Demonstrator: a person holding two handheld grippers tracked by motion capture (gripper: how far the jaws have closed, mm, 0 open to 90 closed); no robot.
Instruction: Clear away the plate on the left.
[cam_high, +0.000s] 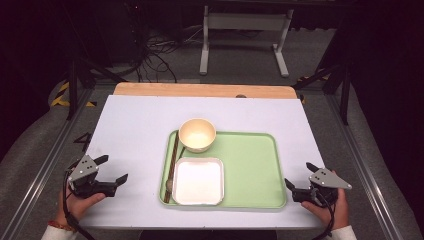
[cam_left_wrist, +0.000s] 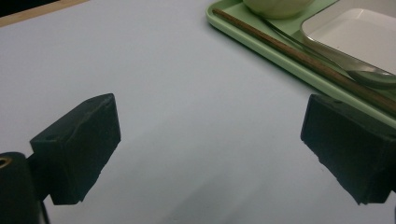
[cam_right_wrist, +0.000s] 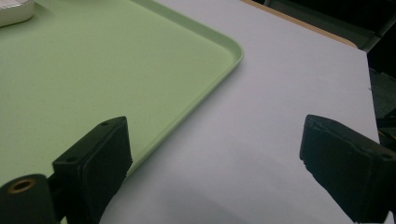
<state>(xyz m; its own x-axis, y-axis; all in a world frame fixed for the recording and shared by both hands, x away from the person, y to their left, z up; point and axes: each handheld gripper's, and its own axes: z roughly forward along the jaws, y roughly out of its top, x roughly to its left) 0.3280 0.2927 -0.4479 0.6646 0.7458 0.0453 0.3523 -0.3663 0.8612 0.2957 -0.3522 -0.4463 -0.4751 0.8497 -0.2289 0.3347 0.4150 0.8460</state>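
**Both grippers idle at lower corners, tray centred**

Left gripper (cam_high: 111, 169), lower left of the high view: jaws spread wide, nothing between them. Right gripper (cam_high: 300, 175), lower right: jaws likewise apart, empty. White table (cam_high: 135, 125) carries a green tray (cam_high: 250, 165) at frame centre. On the tray: square white dish (cam_high: 198, 181) lower left, cream bowl (cam_high: 197, 134) above it, brown chopsticks (cam_high: 173, 160) along the left rim, spoon (cam_left_wrist: 369, 77) beside the dish.

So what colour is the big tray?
Light green; the tray shows best in the high view.
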